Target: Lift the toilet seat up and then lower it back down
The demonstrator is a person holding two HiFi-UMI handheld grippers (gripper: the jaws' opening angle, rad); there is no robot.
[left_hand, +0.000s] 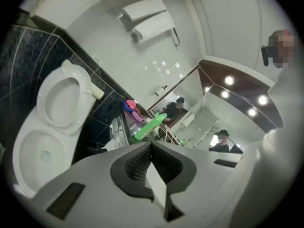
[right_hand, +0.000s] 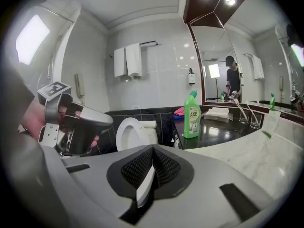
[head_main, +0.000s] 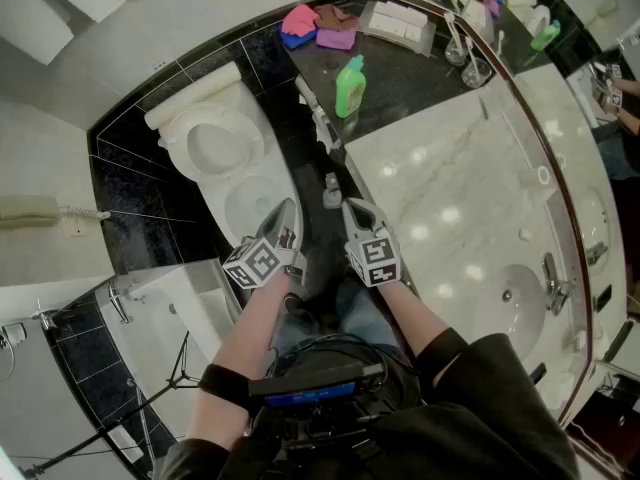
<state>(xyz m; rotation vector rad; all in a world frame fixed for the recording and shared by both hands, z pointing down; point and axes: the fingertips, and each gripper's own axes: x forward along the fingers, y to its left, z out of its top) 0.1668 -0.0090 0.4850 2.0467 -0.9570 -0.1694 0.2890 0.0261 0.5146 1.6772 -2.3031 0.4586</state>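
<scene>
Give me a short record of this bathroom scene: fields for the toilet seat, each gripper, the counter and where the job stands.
toilet seat: raised, leaning back toward the tank
bowl: uncovered
left gripper: jaws together, nothing between them, near the bowl, clear of the seat
right gripper: jaws together, empty, beside the left one
counter: dark; a green bottle upright, coloured cloths at the far end
stage: seat is up, lowering not yet done
</scene>
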